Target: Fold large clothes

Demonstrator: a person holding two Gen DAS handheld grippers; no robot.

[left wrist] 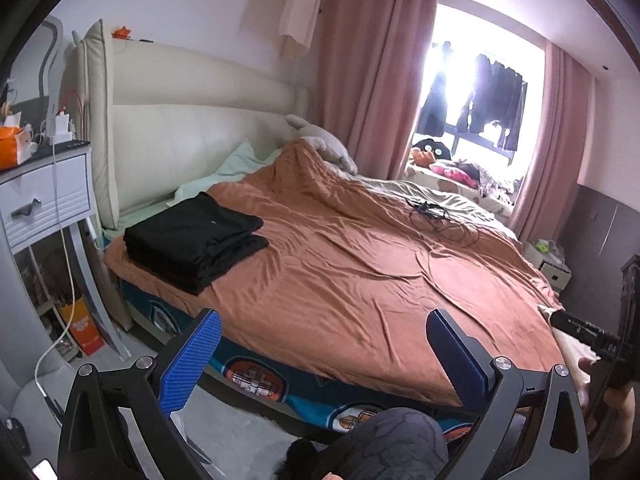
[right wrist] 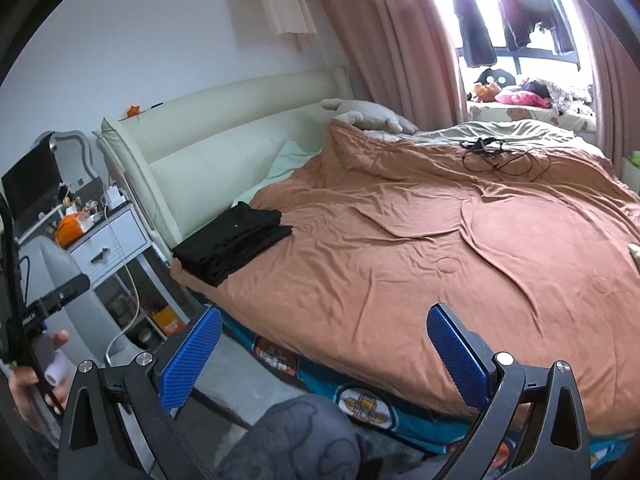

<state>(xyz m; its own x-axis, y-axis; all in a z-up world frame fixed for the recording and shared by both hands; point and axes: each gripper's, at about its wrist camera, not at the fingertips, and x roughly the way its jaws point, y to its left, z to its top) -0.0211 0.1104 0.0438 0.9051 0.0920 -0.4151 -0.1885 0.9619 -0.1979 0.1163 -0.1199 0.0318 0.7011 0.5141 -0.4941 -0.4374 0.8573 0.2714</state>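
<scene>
Black stack lies folded at the bed corner. Left gripper and right gripper wide, empty. No unfolded garment visible; task looks complete.

Both grippers hang level, jaws spread wide and empty: the left gripper and the right gripper each fill the lower frame. A knee sits bottom centre.

No text can be read with certainty. The black rig at the right edge of the left wrist view carries pale letters, too blurred to make out. The orange bag under the nightstand bears an unreadable print.
</scene>
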